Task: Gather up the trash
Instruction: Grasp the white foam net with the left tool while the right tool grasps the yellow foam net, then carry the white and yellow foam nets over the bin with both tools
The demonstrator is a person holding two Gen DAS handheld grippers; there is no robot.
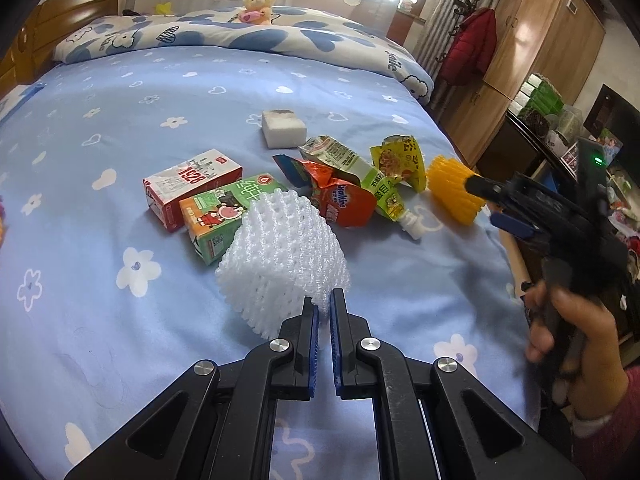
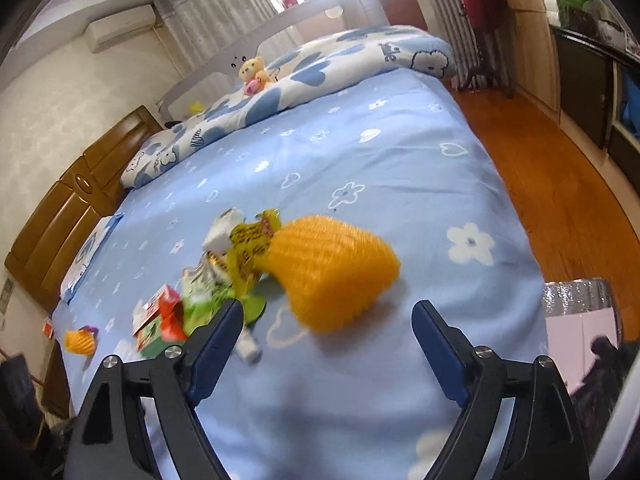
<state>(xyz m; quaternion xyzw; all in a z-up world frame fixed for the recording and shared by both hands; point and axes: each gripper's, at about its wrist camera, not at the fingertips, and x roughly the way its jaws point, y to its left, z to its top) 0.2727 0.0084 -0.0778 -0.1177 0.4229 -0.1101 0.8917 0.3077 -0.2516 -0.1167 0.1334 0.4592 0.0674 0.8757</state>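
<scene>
Collection is judged barely begun: most trash is still spread on the bed [image 1: 100, 92]. The white foam net [image 1: 284, 256] is pinched at its near edge by the left gripper [image 1: 324, 312], whose jaws are nearly shut. Just behind the net are seen two drink cartons [image 1: 200, 200] and crumpled wrappers [image 1: 352, 184]; beyond these a white block [image 1: 282, 128]. The yellow foam net [image 2: 336, 272] lies ahead of the right gripper [image 2: 328, 332], jaws wide and empty. No bin can be identified.
</scene>
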